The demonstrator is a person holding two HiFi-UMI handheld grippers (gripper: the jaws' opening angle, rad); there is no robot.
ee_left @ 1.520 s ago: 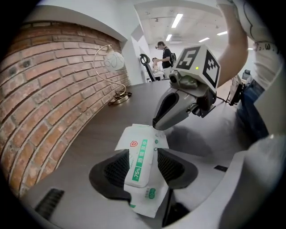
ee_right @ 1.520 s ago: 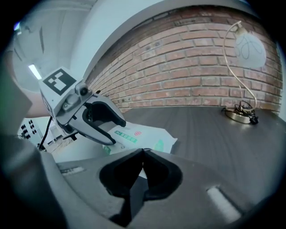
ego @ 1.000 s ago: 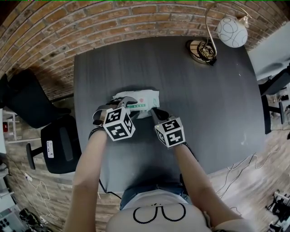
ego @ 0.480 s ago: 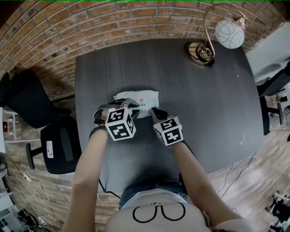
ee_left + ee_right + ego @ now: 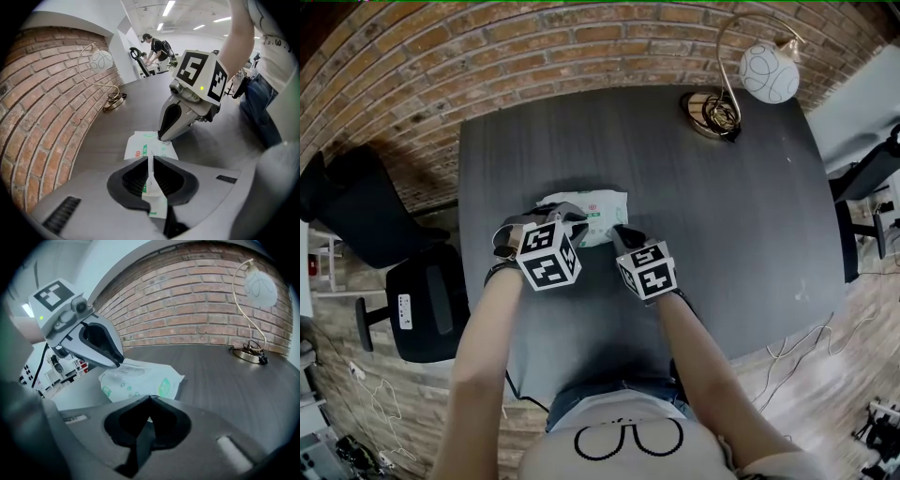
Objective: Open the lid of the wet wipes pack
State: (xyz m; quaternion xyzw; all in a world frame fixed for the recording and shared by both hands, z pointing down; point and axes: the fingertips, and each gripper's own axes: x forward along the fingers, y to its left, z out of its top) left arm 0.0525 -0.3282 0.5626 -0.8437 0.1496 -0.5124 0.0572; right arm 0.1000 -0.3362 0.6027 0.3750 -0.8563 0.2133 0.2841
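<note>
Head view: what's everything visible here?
table: one, dark grey, centre.
wet wipes pack: one, white with green print, table's near left part.
lamp: one, gold stem, white globe, table's far right corner.
office chairs: two, black, left of table.
brick wall: one, reddish, behind table.
left tool: one, grey, jaws have just been closing, pinching the pack's flap.
right tool: one, grey, jaws together, tip at the pack's near-right corner.

Bare dark counter (image 5: 722, 234) is left open to the right of the wet wipes pack (image 5: 591, 204) and beyond it toward the brick wall (image 5: 534, 56). A lamp (image 5: 766, 73) is set well apart, at the far right corner. Left of the pack, only a narrow strip of counter is left before the edge.
</note>
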